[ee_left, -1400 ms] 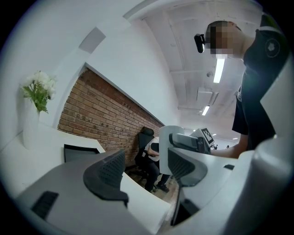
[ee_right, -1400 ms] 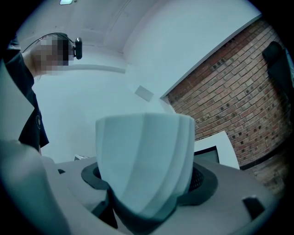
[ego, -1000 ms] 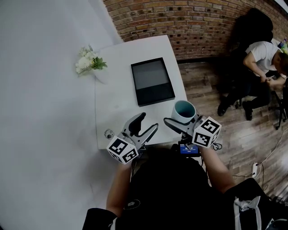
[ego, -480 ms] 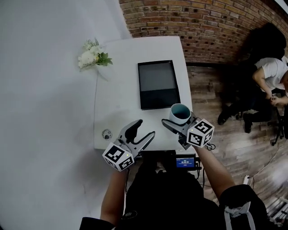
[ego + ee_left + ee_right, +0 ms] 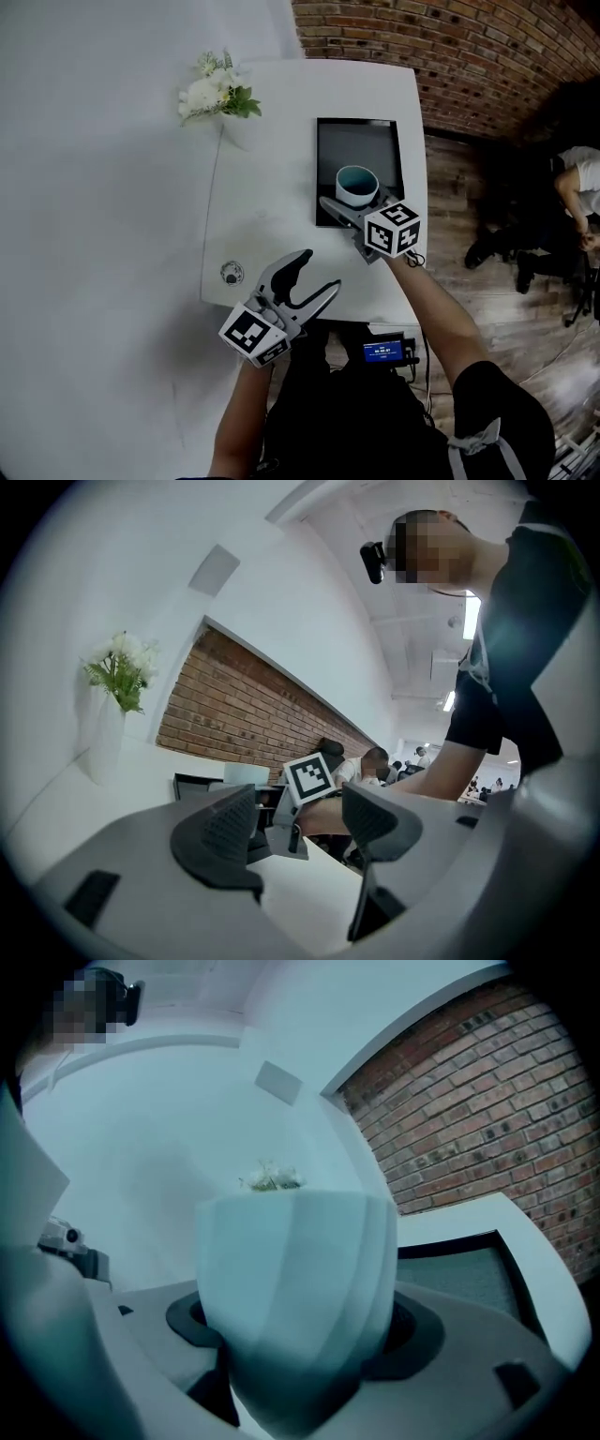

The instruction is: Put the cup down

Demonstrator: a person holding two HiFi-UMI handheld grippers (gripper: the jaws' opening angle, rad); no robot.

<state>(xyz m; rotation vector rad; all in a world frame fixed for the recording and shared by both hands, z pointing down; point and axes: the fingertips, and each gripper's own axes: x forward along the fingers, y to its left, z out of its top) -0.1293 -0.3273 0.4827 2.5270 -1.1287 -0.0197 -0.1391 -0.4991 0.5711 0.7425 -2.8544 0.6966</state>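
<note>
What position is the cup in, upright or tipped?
Upright. The head view shows the cup with its mouth facing up; in the right gripper view its sides stand vertical inside the right gripper.

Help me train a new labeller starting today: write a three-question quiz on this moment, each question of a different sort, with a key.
1. True or false: the left gripper is shut on the cup.
2. Multiple choice: in the head view, the cup appears over
A) the black tray
B) the flowers
C) the wooden floor
3. Short answer: which gripper holds the cup?

Key
1. False. The left gripper's jaws stand apart with nothing between them.
2. A. The views do not settle whether the cup touches the tray.
3. The right gripper, with its jaws closed on the cup's sides.
</note>
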